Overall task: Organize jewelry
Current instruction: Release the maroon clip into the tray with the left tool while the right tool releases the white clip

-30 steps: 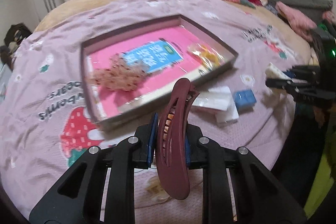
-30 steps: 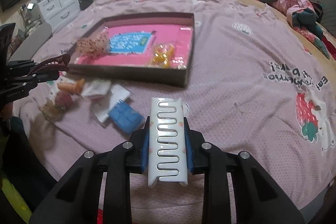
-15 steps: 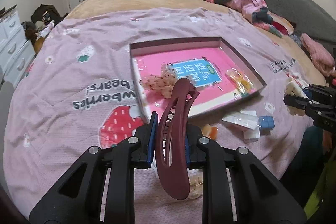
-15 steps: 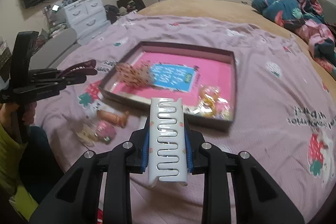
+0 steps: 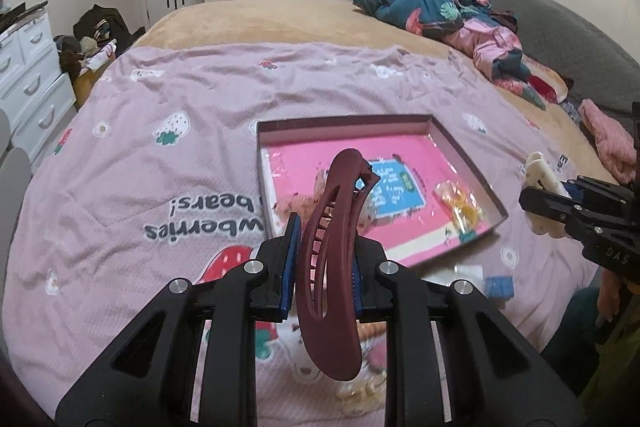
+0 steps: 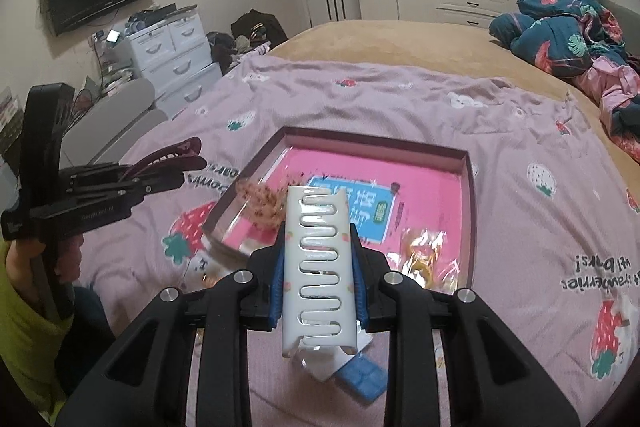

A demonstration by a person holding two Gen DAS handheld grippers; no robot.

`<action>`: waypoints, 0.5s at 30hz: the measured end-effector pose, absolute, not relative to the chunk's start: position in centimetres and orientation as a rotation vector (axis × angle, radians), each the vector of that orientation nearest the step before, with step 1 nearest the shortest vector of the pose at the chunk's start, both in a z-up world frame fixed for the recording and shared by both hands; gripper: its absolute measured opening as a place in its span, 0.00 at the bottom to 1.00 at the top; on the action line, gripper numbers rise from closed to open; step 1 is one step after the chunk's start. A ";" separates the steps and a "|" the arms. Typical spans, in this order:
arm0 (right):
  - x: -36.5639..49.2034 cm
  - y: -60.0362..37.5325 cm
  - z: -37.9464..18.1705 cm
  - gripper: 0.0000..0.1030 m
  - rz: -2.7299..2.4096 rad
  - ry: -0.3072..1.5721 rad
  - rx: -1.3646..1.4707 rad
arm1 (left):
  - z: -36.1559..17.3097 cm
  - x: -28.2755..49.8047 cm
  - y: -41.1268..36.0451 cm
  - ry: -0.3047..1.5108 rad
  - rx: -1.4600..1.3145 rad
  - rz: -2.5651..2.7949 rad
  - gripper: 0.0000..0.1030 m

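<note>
Maroon hair claw (image 5: 332,267): pinched between the blue pads of the left gripper (image 5: 324,273), lower centre of the left wrist view, standing on end, tip toward the tray.

White hair clip (image 6: 318,275) with wavy slots: clamped narrow in the right gripper (image 6: 318,277), lower centre of the right wrist view.

Shallow tray (image 5: 468,163), pink floor: centre of both views, on the pink printed blanket (image 5: 160,167). Holds a blue card (image 5: 394,193), a speckled scrunchie (image 6: 260,205) and a clear packet of yellow pieces (image 5: 460,207).

Blue block (image 5: 498,285): on the blanket, just outside the tray's near edge.

Bundled clothes (image 5: 440,11): upper right of the frame.
</note>
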State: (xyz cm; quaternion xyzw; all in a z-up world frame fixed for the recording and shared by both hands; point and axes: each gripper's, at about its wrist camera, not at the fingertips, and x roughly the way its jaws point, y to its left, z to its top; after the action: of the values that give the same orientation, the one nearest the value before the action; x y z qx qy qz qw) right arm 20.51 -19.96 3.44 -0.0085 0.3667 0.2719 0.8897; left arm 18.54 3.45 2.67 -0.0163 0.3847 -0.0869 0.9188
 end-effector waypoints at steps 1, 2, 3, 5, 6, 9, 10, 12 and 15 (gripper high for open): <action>20.8 -20.1 3.5 0.25 0.559 0.759 -0.015 | 2.7 18.8 3.3 0.788 -0.038 -0.180 0.13; 21.0 -20.2 3.6 0.25 0.553 0.754 -0.013 | 2.8 19.1 3.2 0.785 -0.042 -0.181 0.13; 21.5 -20.4 3.7 0.25 0.541 0.748 -0.009 | 2.7 19.3 3.0 0.785 -0.048 -0.184 0.13; 22.0 -20.7 3.7 0.25 0.528 0.746 -0.004 | 2.8 19.8 2.7 0.783 -0.055 -0.189 0.13; 22.4 -21.0 3.7 0.25 0.518 0.744 -0.001 | 2.8 20.0 2.6 0.781 -0.057 -0.188 0.13; 23.4 -21.7 3.4 0.25 0.487 0.746 0.005 | 2.8 20.8 2.3 0.780 -0.066 -0.200 0.13; 23.7 -22.0 3.3 0.25 0.477 0.750 0.008 | 2.8 21.1 2.1 0.780 -0.066 -0.202 0.13; 24.3 -22.5 3.0 0.25 0.458 0.753 0.011 | 2.7 21.7 1.8 0.783 -0.071 -0.209 0.13; 25.2 -23.3 2.4 0.25 0.446 0.757 0.026 | 2.3 22.4 1.1 0.789 -0.075 -0.221 0.13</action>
State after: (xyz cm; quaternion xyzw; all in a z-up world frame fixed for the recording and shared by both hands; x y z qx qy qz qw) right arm 25.22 -23.34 2.42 0.0124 0.3665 0.2161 0.9049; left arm 22.43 1.12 2.32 -0.0366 0.3833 -0.1072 0.9166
